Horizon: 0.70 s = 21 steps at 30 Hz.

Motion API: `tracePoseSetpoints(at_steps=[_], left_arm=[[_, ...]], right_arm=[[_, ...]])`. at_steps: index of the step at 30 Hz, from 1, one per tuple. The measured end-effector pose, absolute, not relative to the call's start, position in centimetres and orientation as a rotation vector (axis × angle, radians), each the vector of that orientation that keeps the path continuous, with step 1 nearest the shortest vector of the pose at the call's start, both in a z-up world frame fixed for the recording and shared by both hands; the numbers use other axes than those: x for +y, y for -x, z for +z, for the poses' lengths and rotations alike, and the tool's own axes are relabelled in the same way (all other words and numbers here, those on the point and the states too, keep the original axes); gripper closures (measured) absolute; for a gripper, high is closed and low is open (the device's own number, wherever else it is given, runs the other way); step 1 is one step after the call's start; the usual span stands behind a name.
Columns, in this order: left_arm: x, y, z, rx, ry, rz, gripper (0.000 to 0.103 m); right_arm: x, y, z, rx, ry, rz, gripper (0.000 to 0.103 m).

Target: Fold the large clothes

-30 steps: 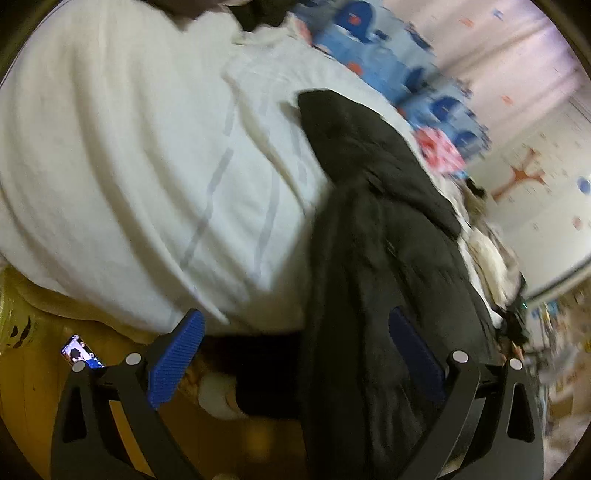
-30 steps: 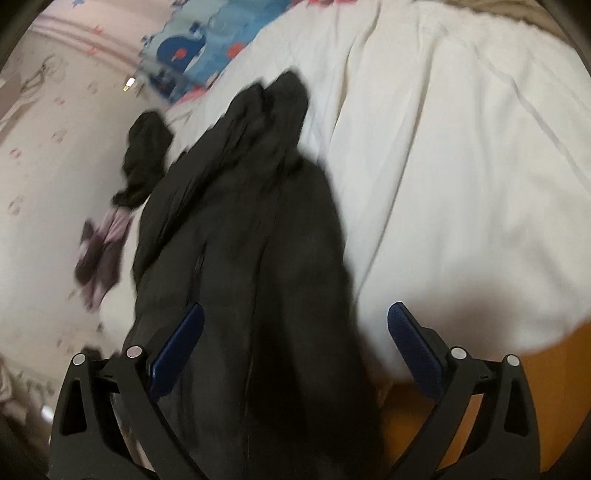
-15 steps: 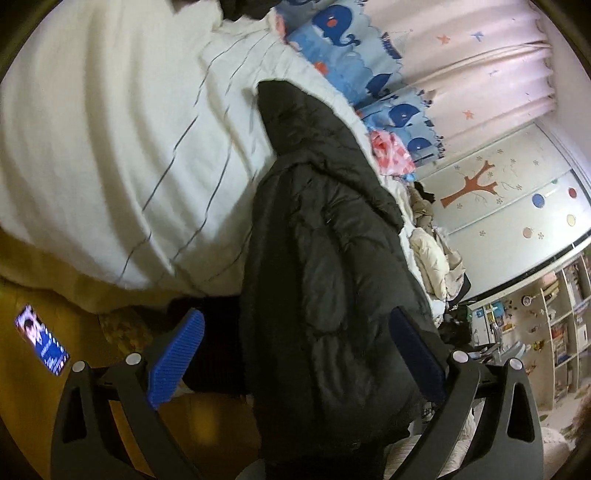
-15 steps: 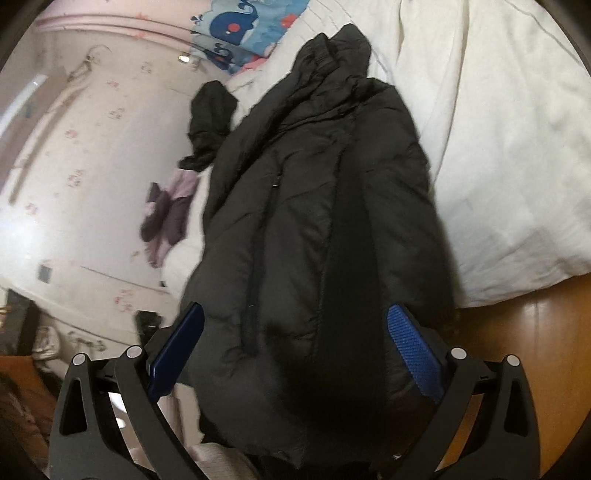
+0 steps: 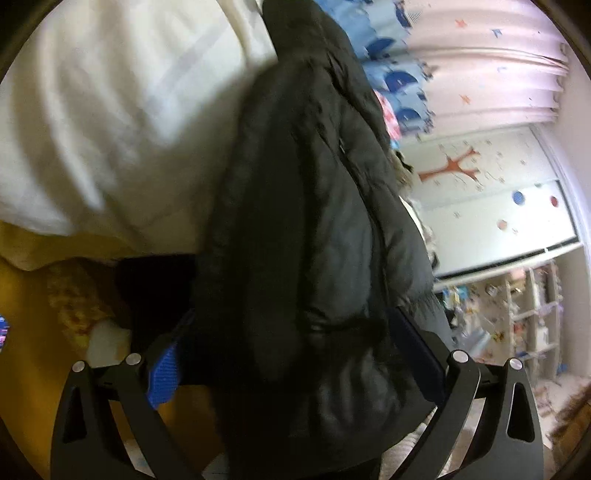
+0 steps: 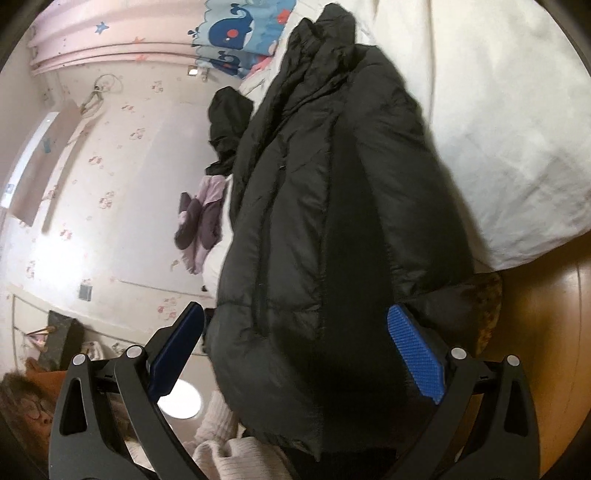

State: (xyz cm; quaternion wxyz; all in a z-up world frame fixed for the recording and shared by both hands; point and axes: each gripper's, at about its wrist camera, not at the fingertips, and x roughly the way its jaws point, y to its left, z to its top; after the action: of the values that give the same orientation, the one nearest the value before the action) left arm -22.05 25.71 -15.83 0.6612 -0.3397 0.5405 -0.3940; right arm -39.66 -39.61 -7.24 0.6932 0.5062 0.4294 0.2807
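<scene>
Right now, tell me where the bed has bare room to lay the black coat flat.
Free: the white duvet right of the black coat. Crowded: the coat's left edge, by the dark garment and the purple clothes; whale pillows block the head.

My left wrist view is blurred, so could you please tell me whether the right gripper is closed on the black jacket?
Observer: No, the right gripper is open, and the jacket shows between its fingers, unpinched.
Operator: Thank you. Is anything lying beside the jacket there?
Observer: Yes, a small black garment lies next to its collar end.
Operator: Anything else nearby?
Observer: A purple garment lies just below that one in the right wrist view.
</scene>
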Motion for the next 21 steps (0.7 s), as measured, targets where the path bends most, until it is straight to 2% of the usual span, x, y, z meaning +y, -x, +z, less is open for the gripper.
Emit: tracePoseSetpoints(at_steps=[6,10,15,21], left_arm=[[23.2,22.8,-14.2,1.152,0.809,-1.01,0.007],[23.7,23.2,-12.1,1.084,0.821,-1.049,0.007],[23.4,22.9,-13.3,1.174,0.752,-0.979,0.007],[22.7,22.5,-14.9,1.228,0.77,-0.975,0.007]], right_arm=[[-39.4,39.5,-6.9,0.92,-1.151,0.683,0.007],[-40.3,39.1,-9.0,0.944,-1.17,0.638,0.007],[-42.5,41.0,-10.9,0.913,-1.212,0.558,0.007],[-42.0,41.8,-15.7,1.027,-1.254,0.61,0.007]])
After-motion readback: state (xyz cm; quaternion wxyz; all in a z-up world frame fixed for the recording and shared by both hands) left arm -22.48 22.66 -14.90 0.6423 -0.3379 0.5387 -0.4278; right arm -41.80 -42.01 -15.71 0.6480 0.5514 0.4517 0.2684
